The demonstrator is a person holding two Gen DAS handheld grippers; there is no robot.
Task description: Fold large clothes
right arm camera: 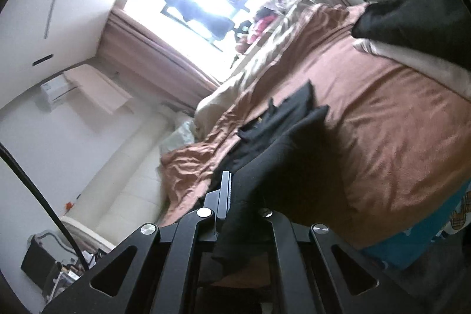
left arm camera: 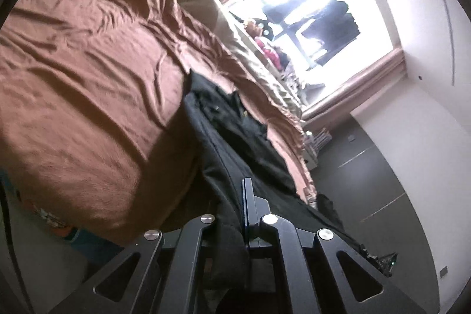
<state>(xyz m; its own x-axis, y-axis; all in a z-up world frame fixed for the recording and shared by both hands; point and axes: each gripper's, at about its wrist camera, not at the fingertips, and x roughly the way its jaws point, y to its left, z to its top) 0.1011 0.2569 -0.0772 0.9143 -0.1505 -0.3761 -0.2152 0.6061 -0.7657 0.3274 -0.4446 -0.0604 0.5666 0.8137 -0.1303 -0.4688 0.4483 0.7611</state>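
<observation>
Overhead-lit, rumpled brown bedspread [left arm camera: 88,72] beside window [left arm camera: 309,19]

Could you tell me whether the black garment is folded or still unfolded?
Unfolded: the black garment trails bunched from both pinching grippers onto the brown bedcover.

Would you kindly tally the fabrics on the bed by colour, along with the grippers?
Black garment: 1
Brown bedspread: 1
Beige blanket: 1
Grippers, left gripper and right gripper, both shut on the garment: 2
Total: 5
</observation>
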